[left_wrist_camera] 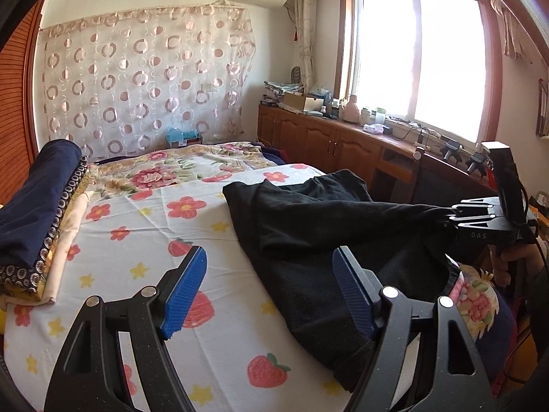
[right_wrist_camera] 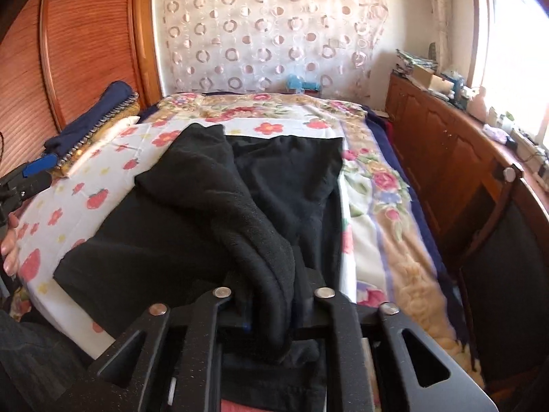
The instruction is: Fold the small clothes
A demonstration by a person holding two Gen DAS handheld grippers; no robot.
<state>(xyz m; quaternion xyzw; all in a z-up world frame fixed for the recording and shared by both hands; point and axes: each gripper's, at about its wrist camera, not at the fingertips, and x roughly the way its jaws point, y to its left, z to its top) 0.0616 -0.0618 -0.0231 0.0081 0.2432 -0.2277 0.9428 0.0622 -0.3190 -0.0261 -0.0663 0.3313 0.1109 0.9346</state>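
Note:
A black garment [left_wrist_camera: 308,226] lies on the white strawberry-print sheet [left_wrist_camera: 137,206] of the bed; it also fills the middle of the right wrist view [right_wrist_camera: 274,185]. My left gripper [left_wrist_camera: 271,292] is open, its blue pads [left_wrist_camera: 183,292] apart just above the sheet and the garment's near edge, holding nothing. My right gripper [right_wrist_camera: 271,295] is shut on a bunched fold of the black garment and lifts it above the bed. The right gripper shows in the left wrist view [left_wrist_camera: 453,218] at the right, pulling the cloth taut.
A stack of folded clothes with a navy piece on top [left_wrist_camera: 37,206] sits at the bed's left side. A floral blanket [left_wrist_camera: 178,168] covers the far bed. A wooden cabinet [left_wrist_camera: 326,144] with clutter runs under the window at the right. A dark chair [right_wrist_camera: 497,267] stands beside the bed.

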